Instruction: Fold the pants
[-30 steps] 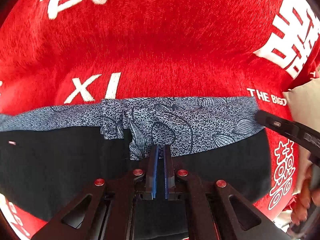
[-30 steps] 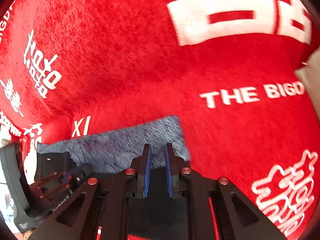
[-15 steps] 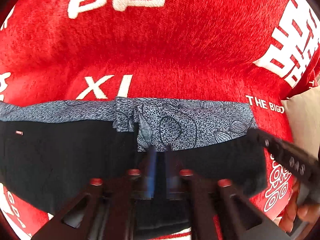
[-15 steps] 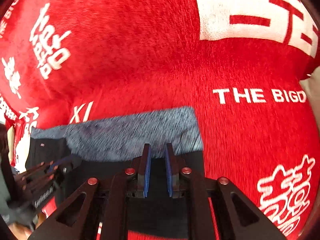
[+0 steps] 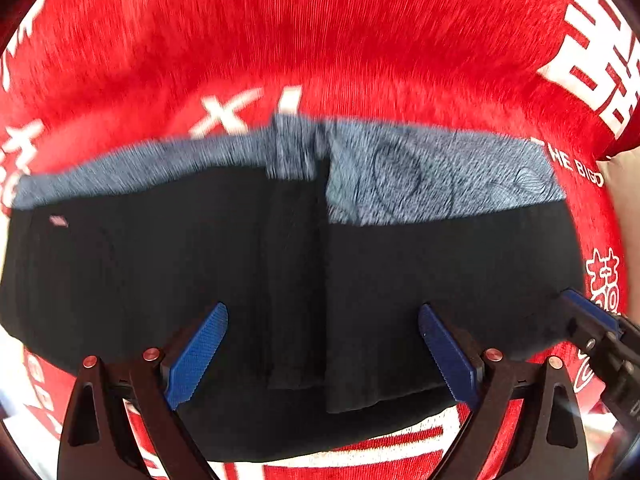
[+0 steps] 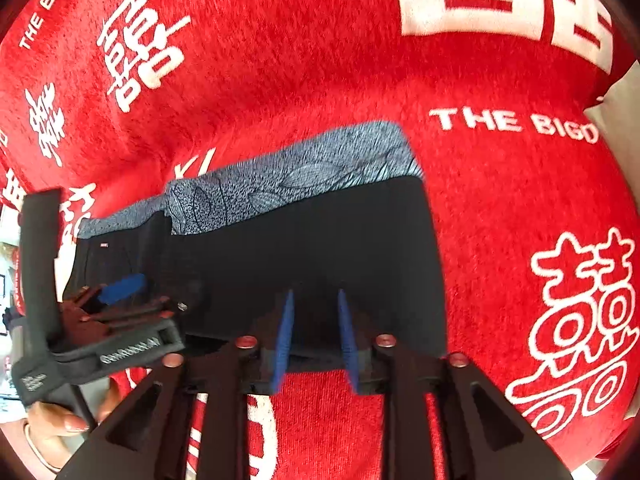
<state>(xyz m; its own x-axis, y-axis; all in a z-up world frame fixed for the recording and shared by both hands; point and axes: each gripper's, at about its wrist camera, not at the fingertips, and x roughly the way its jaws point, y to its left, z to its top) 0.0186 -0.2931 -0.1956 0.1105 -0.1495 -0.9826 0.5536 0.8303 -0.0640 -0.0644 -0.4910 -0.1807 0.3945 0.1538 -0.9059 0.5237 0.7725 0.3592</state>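
Note:
The pants (image 5: pixel 304 272) lie folded flat on the red cloth, black with a blue-grey patterned band (image 5: pixel 440 176) along the far edge. They also show in the right wrist view (image 6: pixel 312 248), where the band (image 6: pixel 288 184) is sharp. My left gripper (image 5: pixel 322 354) is wide open above the near part of the black fabric, holding nothing. My right gripper (image 6: pixel 314 332) is partly open at the pants' near edge, and nothing shows between its pads. The left gripper also shows in the right wrist view (image 6: pixel 120 308), and the right gripper's tip in the left wrist view (image 5: pixel 588 320).
A red cloth (image 6: pixel 320 60) with white characters and the words "THE BIGD" covers the whole surface. Its right edge meets a pale floor (image 6: pixel 616 108). A hand (image 6: pixel 60 420) holds the left gripper's handle.
Both grippers have let go of the pants and pulled back toward me. The left jaws went from shut to wide open, the right jaws opened partly. The black layer now lies flat over the fold.

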